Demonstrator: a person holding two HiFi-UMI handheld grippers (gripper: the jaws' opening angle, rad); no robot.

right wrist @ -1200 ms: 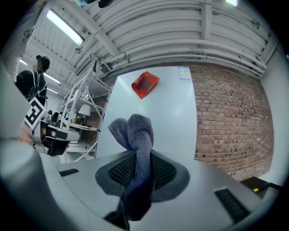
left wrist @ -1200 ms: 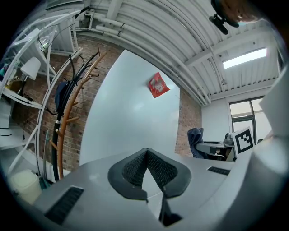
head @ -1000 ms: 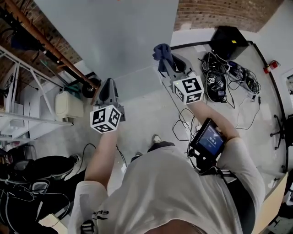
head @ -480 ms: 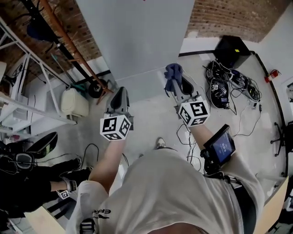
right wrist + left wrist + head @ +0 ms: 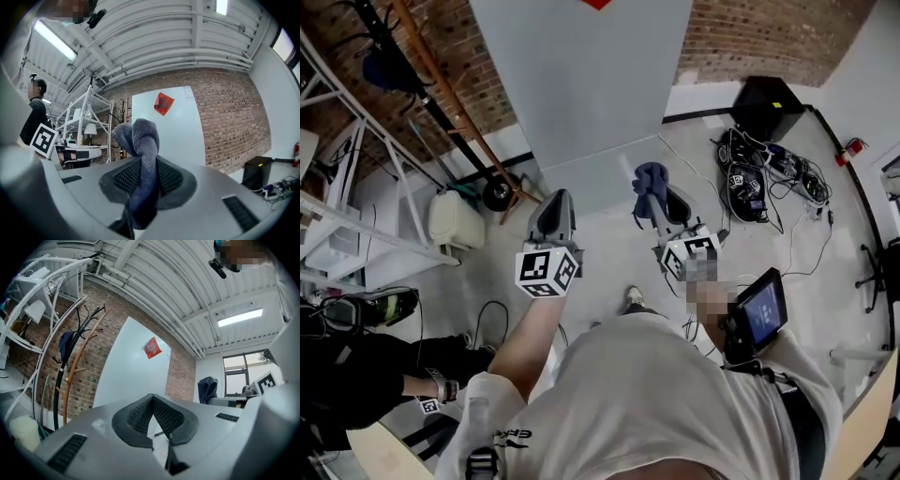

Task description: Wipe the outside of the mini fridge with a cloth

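The fridge point(image 5: 581, 84) is a tall white box with a red sticker point(image 5: 597, 4), standing against the brick wall straight ahead; it also fills the middle of the left gripper view point(image 5: 131, 366) and the right gripper view point(image 5: 180, 136). My right gripper point(image 5: 652, 202) is shut on a blue-grey cloth point(image 5: 649, 180), which sticks up bunched between the pads point(image 5: 143, 154). The cloth hangs short of the fridge's lower front, not touching it. My left gripper point(image 5: 555, 202) is held beside it at about the same height, its jaws shut with nothing between them point(image 5: 152, 401).
A wooden coat rack point(image 5: 441, 103) and a white jug point(image 5: 455, 217) stand left of the fridge. White shelving point(image 5: 337, 216) and a seated person point(image 5: 375, 366) are at far left. A black box point(image 5: 772, 86) and tangled cables point(image 5: 759, 164) lie right.
Both grippers have drawn back and down from the fridge's white front; the cloth, earlier at its lower edge, now sits below it. The right gripper's hold on the cloth is unchanged.
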